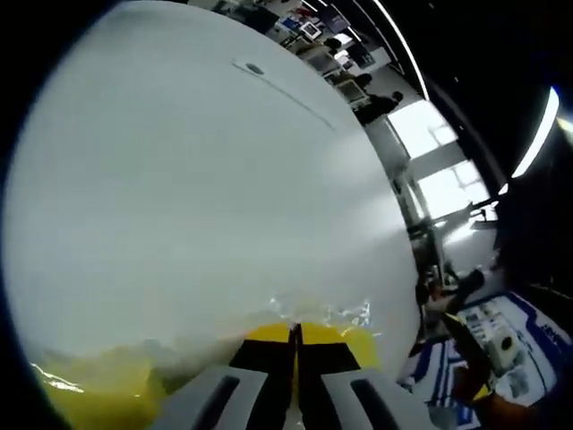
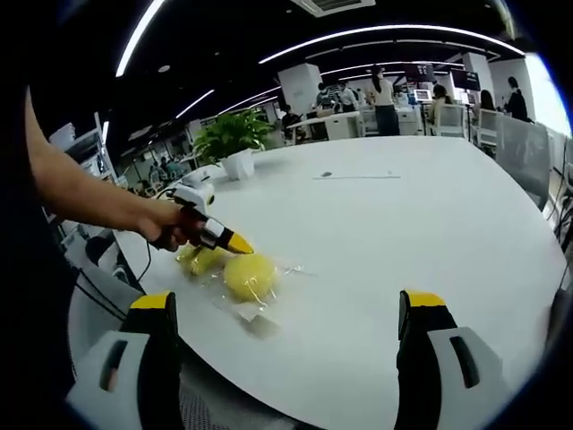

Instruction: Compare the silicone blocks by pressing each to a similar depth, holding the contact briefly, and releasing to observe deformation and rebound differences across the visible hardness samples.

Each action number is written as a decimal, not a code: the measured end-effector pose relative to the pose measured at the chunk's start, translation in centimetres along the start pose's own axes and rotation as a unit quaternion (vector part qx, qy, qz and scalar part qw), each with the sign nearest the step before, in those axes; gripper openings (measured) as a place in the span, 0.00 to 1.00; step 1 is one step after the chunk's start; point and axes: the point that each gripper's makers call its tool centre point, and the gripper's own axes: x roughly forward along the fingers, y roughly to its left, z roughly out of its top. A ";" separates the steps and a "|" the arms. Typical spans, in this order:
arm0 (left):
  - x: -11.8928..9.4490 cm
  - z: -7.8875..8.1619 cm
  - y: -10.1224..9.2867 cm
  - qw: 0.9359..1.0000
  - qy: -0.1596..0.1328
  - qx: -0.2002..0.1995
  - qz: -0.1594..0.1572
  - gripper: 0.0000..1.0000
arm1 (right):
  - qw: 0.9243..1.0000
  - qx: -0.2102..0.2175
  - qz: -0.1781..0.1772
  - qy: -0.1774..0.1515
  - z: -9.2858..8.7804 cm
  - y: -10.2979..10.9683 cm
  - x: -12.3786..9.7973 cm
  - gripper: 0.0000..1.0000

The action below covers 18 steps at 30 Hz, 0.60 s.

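Note:
A round yellow silicone block point(image 2: 249, 276) lies in clear plastic wrap on the white table point(image 2: 403, 215), with a second yellow-green block point(image 2: 199, 260) just left of it. A hand holds my left gripper point(image 2: 235, 242), whose yellow tip touches the top of the round block. In the left gripper view its jaws point(image 1: 295, 330) are shut together, tips down against crinkled wrap point(image 1: 336, 313), and blurred yellow block point(image 1: 98, 390) shows at lower left. My right gripper point(image 2: 286, 309) hovers over the near table edge, open wide and holding nothing.
A potted plant point(image 2: 235, 134) stands at the far left of the table. Several people and desks point(image 2: 385, 98) fill the room behind. A blue and white board point(image 1: 515, 345) lies beyond the table's edge. The table's right half is bare.

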 end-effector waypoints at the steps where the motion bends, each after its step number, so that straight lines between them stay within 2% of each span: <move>1: 0.0 0.1 0.1 1.000 -0.002 0.023 0.007 0.00 | 1.000 0.000 0.000 0.000 0.0 0.0 0.0 0.96; 2: 0.0 0.4 -0.1 0.999 -0.014 0.041 0.011 0.00 | 1.000 -0.001 0.000 0.000 0.1 0.0 0.0 0.96; 4: 0.0 0.2 -0.4 1.000 -0.014 0.013 0.010 0.00 | 1.000 -0.007 -0.007 -0.004 0.3 -0.3 -0.1 0.96; 7: -0.1 0.2 -0.4 1.000 -0.018 0.017 0.008 0.00 | 1.000 -0.002 -0.006 -0.004 0.4 -0.5 -0.2 0.96; 11: -0.5 0.1 -0.5 1.000 -0.025 -0.008 -0.002 0.00 | 1.000 -0.004 -0.004 -0.001 0.3 -0.5 -0.2 0.96; 18: -0.9 0.3 -1.6 0.999 -0.033 -0.004 -0.018 0.00 | 1.000 -0.009 0.007 0.000 0.5 -0.2 0.0 0.96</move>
